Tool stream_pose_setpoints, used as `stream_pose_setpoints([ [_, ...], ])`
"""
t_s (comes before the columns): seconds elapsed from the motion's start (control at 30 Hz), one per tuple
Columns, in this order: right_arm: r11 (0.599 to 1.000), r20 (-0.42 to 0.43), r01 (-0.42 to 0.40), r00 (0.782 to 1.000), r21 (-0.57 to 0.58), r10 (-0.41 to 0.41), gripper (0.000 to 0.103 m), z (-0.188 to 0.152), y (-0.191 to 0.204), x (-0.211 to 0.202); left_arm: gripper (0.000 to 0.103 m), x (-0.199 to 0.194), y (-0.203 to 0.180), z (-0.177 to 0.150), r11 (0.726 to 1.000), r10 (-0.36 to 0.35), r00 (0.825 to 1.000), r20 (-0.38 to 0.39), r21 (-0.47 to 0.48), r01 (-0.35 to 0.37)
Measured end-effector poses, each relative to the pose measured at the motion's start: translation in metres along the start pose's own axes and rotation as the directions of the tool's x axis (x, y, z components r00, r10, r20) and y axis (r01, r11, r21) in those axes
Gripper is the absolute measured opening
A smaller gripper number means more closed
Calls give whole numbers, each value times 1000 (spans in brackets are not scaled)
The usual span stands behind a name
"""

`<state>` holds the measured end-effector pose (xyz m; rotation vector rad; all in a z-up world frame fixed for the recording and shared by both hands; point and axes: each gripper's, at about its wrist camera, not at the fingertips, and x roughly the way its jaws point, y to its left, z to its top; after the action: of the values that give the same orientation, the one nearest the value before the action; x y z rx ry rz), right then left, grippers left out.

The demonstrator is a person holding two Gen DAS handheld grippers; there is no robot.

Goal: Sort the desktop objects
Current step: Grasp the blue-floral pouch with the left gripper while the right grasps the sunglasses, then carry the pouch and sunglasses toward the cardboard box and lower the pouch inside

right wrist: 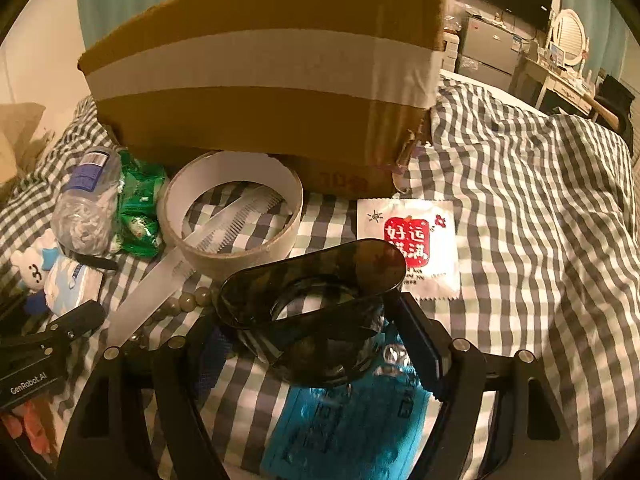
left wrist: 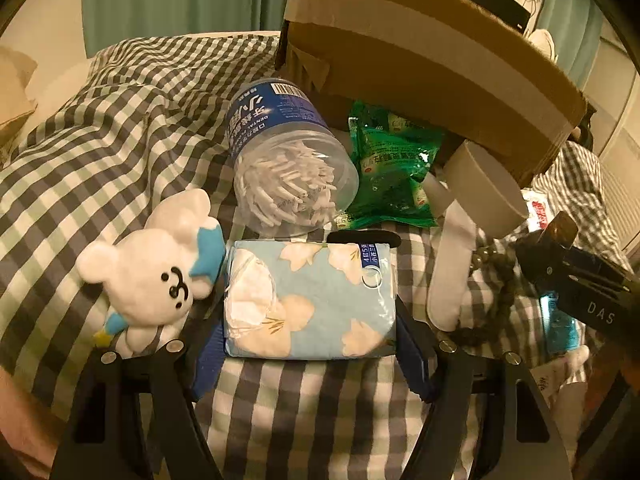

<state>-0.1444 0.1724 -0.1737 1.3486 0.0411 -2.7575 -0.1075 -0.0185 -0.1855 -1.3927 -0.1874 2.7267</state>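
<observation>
Two grippers are engaged at this moment. We find the left gripper (left wrist: 310, 344) with its fingers set against both sides of the floral tissue pack (left wrist: 310, 300), which lies on the checked bedspread (left wrist: 100, 128) just in front of the plastic jar of floss picks (left wrist: 288, 160) and beside the white bear plush (left wrist: 152, 276). We judge the grip closed on the pack. The pack should handle as light and soft; it will give under pressure, so a hold across its narrow middle, as now, seems sound. Its film wrapper may be slippery.

The right gripper (right wrist: 320, 344) brackets a dark translucent plastic dispenser (right wrist: 316, 304); whether its fingers press on it or merely flank it, we cannot tell, since the dark body hides the contact. This item looks rigid, smooth and light, and is best taken across its rounded base. It sits over a blue packet (right wrist: 348, 428).

Other items recorded: a tape roll (right wrist: 236, 216), a white comb (right wrist: 160, 280) passing beneath it, a string of beads (right wrist: 188, 302), a green snack bag (right wrist: 140, 208) and a white sachet with a red label (right wrist: 408, 240).

The surface is a rumpled bed cover, soft and uneven, so objects may tip or roll, the jar especially. A taped cardboard box (right wrist: 260, 80) stands behind the clutter, likely the receptacle. The room holds green curtains, a monitor and a dressing table at far right.
</observation>
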Motion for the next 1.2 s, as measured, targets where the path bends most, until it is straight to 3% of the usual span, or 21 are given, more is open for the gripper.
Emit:
stream_pose_setpoints([
  [0.47,998,47,-45,998,37,43,76,-9,6,-48,74,-53,-16,-17,999,-20,998,65,32,18],
  [0.67,989,76,-108,992,103,101,76,-23,4,-78,74,-62,8,7,999,-47,993,110,34,43],
  [1.2,983,212,-164,967,78,144,76,-20,14,-157,74,-116,-21,22,993,-115,972,205,64,104],
])
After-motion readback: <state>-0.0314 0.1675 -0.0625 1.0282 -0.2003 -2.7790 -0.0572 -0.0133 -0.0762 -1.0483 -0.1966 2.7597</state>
